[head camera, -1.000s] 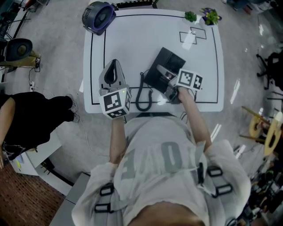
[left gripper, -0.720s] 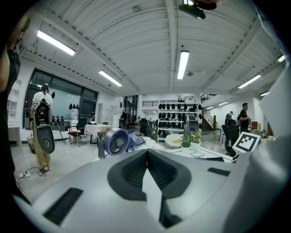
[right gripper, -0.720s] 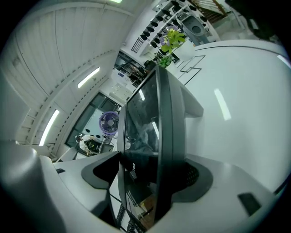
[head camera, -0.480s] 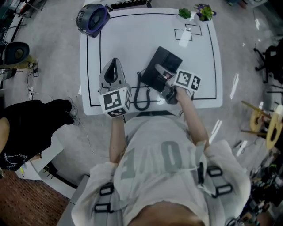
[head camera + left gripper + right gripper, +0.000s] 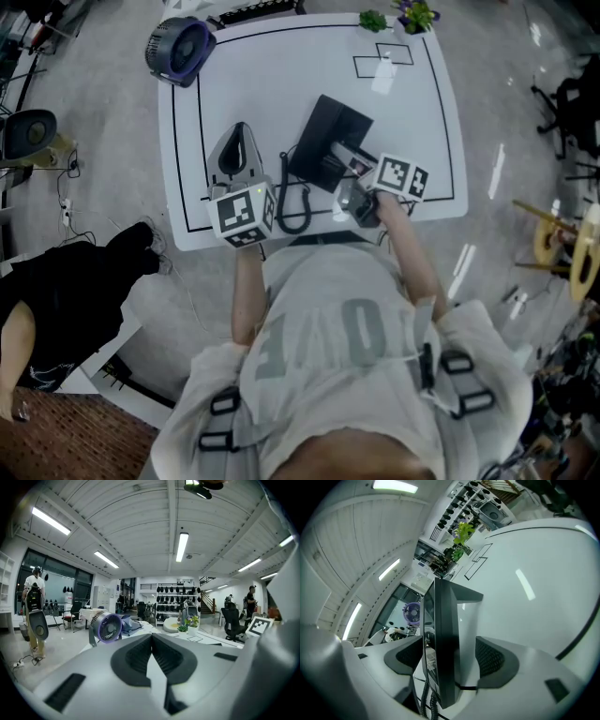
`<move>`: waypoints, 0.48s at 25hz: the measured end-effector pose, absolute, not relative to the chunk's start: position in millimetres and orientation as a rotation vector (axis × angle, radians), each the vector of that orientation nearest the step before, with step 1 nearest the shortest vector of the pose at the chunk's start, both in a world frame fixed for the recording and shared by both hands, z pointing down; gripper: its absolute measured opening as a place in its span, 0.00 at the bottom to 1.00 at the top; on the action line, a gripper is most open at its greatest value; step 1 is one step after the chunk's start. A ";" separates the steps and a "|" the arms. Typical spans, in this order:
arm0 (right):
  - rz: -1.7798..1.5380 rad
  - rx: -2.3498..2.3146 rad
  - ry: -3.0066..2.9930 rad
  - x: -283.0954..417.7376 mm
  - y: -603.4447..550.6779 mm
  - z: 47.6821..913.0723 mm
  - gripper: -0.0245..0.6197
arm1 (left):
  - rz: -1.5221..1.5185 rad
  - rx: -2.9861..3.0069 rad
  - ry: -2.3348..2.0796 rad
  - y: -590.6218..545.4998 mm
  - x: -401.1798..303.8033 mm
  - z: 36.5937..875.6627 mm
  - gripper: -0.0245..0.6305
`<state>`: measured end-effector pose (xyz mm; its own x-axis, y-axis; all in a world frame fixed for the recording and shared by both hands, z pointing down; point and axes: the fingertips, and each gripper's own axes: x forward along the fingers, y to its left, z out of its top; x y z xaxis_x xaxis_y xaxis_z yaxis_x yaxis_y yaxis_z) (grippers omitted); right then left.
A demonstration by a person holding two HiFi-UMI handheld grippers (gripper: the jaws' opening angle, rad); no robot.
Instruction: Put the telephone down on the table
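From where I stood, a person in black (image 5: 56, 291) was down on the floor off at 8 o'clock from the white table (image 5: 281, 75). A purple fan (image 5: 178, 49) sat at the table's 10 o'clock corner, right on the edge.

The left gripper (image 5: 238, 131) hovered over the near left part of the table, at about 8 o'clock from the telephone (image 5: 323, 141). It pointed toward 12 o'clock, with its marker cube (image 5: 244, 214) toward the person holding it. Its jaws were pressed together at the tips with nothing between them.

A coiled cord (image 5: 292, 202) looped on the table between the two grippers, running off the telephone's 7 o'clock side.

The black telephone itself was near the middle of the table, a little toward the near edge, with its long side angled toward 1 o'clock. I could not tell whether its near corner rested flat on the surface.

The right gripper (image 5: 345, 186) reached in at the telephone's 5 o'clock corner. Its jaws stood spread on either side of the slab. One pad was close against the glossy face, while a strip of table showed between the slab and the other pad (image 5: 490, 658).

Two small potted plants (image 5: 415, 13) stood at the far edge, at about 1 o'clock.
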<state>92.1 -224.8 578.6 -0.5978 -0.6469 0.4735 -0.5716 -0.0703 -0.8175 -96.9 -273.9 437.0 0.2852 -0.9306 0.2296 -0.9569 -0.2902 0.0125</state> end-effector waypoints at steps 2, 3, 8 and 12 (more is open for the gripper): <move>-1.785 -1.385 2.088 98.6 -219.1 577.7 0.53 | 0.267 2.409 -1.764 -275.0 -90.6 435.5 0.05; -1.785 -1.389 2.082 102.2 -216.7 576.7 0.53 | 0.267 2.416 -1.758 -275.7 -87.0 434.8 0.05; -1.696 -1.463 2.055 127.7 -219.8 560.0 0.53 | 0.263 2.438 -1.735 -279.7 -73.9 432.0 0.05; -1.498 -1.642 2.105 155.9 -239.4 529.1 0.53 | 0.240 2.447 -1.727 -282.5 -66.9 426.2 0.05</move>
<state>155.9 -239.4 529.1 -0.4223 -0.7760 0.4686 -0.6970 -0.0526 -0.7152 -66.9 -282.5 426.2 0.3298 -0.9209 0.2078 -0.9427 -0.3331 0.0200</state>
